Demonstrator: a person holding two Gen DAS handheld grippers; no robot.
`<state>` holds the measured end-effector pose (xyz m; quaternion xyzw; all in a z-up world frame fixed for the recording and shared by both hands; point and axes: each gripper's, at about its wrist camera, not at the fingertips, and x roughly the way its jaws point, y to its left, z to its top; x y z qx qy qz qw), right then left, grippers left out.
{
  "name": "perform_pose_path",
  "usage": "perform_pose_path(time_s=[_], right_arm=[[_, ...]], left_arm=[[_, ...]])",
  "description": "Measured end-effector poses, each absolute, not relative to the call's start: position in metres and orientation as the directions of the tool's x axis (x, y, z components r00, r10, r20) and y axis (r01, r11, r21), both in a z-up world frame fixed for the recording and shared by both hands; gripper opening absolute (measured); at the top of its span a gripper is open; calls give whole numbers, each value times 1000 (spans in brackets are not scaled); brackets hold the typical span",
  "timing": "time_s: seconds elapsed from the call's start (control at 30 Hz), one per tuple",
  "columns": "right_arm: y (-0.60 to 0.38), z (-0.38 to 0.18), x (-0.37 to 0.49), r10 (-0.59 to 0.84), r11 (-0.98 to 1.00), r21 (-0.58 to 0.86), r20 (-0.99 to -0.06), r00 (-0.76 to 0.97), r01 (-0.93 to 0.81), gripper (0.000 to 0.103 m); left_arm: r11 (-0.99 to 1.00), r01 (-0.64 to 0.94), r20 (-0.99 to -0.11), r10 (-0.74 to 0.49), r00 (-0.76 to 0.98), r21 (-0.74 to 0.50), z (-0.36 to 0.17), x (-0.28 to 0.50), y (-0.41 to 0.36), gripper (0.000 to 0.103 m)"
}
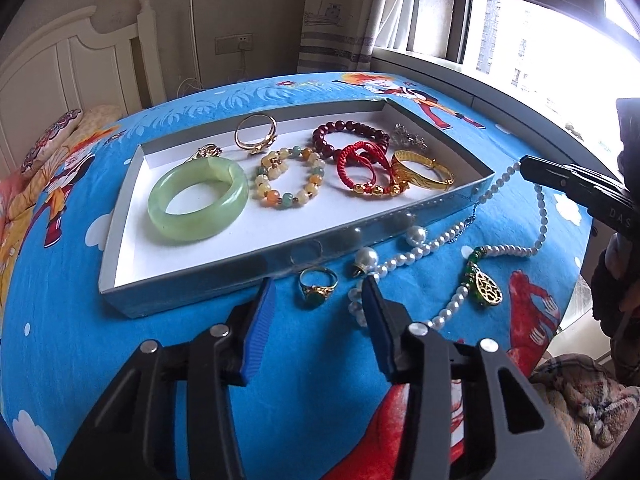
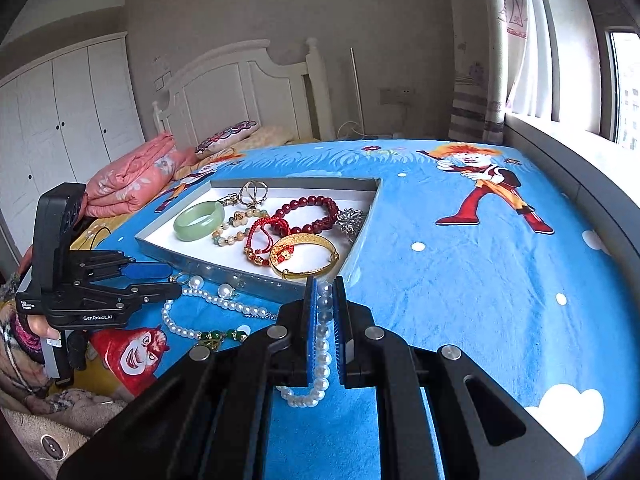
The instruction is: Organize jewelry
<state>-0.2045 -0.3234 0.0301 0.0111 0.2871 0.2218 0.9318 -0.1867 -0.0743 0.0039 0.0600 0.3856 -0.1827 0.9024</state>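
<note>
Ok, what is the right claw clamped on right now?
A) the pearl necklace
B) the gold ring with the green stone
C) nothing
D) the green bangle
A: the right claw has its blue pads pressed on a strand of the pearl necklace, outside the tray.

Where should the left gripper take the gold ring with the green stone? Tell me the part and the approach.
Grip the gold ring across its thin band, not the stone. It lies on the blue bedsheet just outside the tray, stone toward the camera, hoop open upward. Come down from above with the left gripper, one of the fingers either side, clear of the pearl necklace beside it.
</note>
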Motion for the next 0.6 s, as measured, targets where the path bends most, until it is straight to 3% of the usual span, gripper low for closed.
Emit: perform_pose_path(time_s=[0.17, 0.33, 0.5, 0.6], right_arm=[[-328, 28, -203, 417, 904, 158, -532, 737, -398, 10], [-327, 26, -204, 422, 901, 160, -534, 732, -402, 10], [-324, 26, -205, 425, 899, 156, -536, 729, -410, 10], [-322, 25, -205, 426, 898, 154, -538, 727, -412, 10]], left_arm=[[917, 398, -716, -277, 641, 2, 3, -186, -83, 28], [914, 406, -712, -284, 643, 2, 2, -187, -82, 27], [910, 415, -705, -286, 650, 14, 2, -192, -83, 11], [910, 414, -703, -291, 649, 5, 2, -192, -81, 11]])
